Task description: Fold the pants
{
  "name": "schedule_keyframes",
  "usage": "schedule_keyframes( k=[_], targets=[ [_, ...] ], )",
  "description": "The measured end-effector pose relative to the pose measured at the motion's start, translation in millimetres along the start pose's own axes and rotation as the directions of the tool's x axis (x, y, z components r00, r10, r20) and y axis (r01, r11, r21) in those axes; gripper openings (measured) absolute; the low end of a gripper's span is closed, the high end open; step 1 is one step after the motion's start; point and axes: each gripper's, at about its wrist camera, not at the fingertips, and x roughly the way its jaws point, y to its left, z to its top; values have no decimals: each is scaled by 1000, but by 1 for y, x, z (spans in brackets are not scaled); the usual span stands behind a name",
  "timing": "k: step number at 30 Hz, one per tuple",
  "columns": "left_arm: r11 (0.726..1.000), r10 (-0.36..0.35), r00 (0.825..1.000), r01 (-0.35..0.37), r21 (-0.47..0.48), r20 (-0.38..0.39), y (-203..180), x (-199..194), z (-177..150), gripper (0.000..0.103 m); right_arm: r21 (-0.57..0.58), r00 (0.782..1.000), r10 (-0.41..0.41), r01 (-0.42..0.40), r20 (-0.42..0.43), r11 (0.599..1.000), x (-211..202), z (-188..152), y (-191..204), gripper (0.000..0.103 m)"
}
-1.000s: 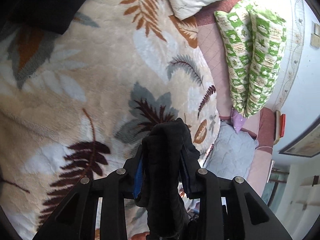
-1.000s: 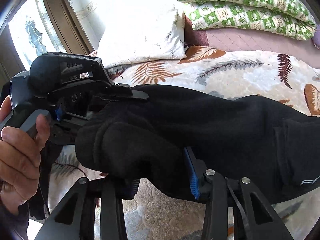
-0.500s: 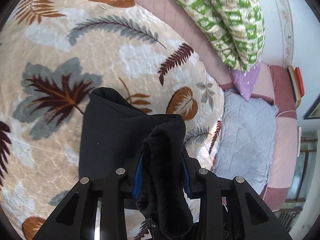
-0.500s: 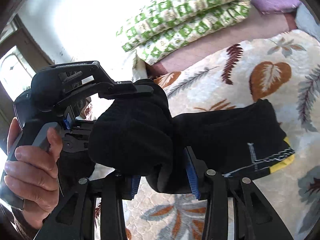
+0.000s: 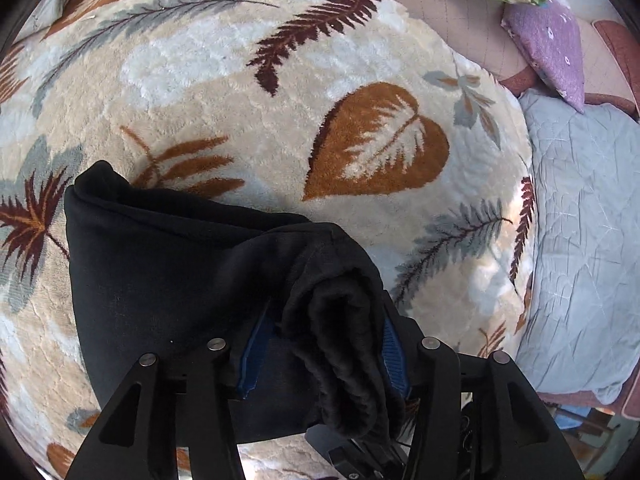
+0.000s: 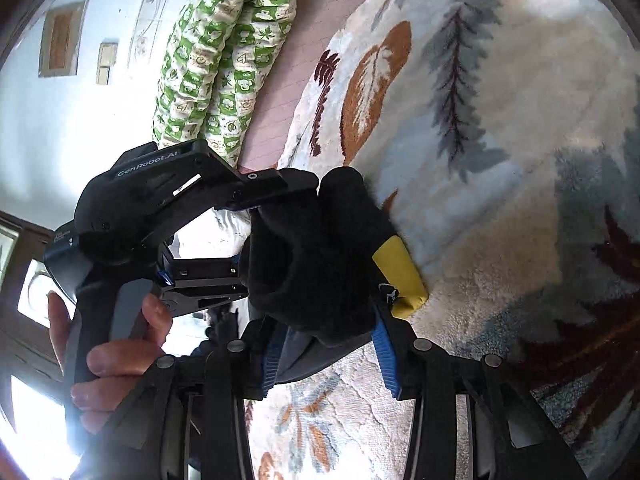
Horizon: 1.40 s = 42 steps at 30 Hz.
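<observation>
The black fleece pants point(image 5: 168, 280) lie folded over on a leaf-patterned blanket point(image 5: 280, 100). My left gripper point(image 5: 320, 344) is shut on a bunched black edge of the pants. My right gripper point(image 6: 324, 340) is shut on another bunch of the pants point(image 6: 316, 256), which shows a yellow patch point(image 6: 400, 272). In the right wrist view the left gripper point(image 6: 276, 224), held by a hand point(image 6: 116, 344), grips the same bunch right beside mine. The two grippers are close together.
A green-and-white patterned quilt roll point(image 6: 224, 64) lies along the pink mattress edge point(image 6: 280, 92). A purple pillow point(image 5: 552, 40) and a grey quilted pad point(image 5: 584, 232) lie past the blanket's right edge. A wall point(image 6: 80, 120) is behind.
Both grippers have carried the gripped ends of the pants across the blanket toward its right side, doubling the pants over. The two grippers stayed shut and came closer together.
</observation>
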Motion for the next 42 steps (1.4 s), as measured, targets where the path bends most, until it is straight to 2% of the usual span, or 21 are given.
schedule_keyframes(
  k=[3,6,8,9,12,14,17,20,22,24,27,30,33,35,37,39,42],
  targets=[
    [1000,-21,999,21,-1,27,-2,-25,-3,50,119,996,91,-90,-2,989,-9,3,-12,57],
    [997,-78,995,80,-18,68,11,-64,-11,53,168,995,95,-94,4,981,-24,6,-15,71],
    [994,-104,988,108,-23,116,28,-90,-22,69,147,996,89,-92,26,985,-45,6,-12,71],
    [993,-111,984,115,-19,140,38,-100,-29,72,124,995,87,-91,40,988,-55,9,-8,72],
    [990,-129,974,137,-27,188,78,-120,-54,75,23,997,29,-31,65,999,-75,22,8,81],
    [986,-141,971,154,-55,193,104,-117,-70,75,-34,998,-22,23,54,999,-77,30,18,83],
    [975,-172,971,192,-111,166,139,-103,-90,75,-106,995,-98,97,-1,990,-61,43,30,83],
    [963,-191,969,216,-161,155,153,-83,-96,75,-188,984,-175,166,-34,968,-38,49,46,83],
    [961,-197,967,223,-162,160,152,-74,-92,75,-245,971,-232,214,-48,946,-22,48,55,83],
    [968,-180,970,204,-147,161,145,-68,-86,75,-298,955,-288,257,-66,919,-6,47,62,83],
    [984,-107,977,131,-123,186,133,-60,-75,75,-375,924,-383,350,-14,858,5,44,64,83],
    [988,-39,983,64,-139,177,132,-46,-61,74,-331,914,-405,376,-20,865,11,53,45,80],
    [984,-23,991,46,-172,133,138,-22,-51,76,-301,901,-434,409,-19,862,14,61,22,79],
    [990,7,988,15,-139,155,131,-19,-51,78,-307,910,-413,388,-20,869,15,62,14,79],
    [994,54,985,-38,-99,163,121,-15,-51,79,-364,901,-435,405,2,838,18,59,18,79],
    [996,60,983,-47,-80,173,116,-11,-52,82,-421,889,-458,421,16,803,23,55,21,79],
    [995,74,980,-61,-76,183,112,-14,-56,81,-437,884,-468,427,16,792,23,54,22,79]
  ],
)
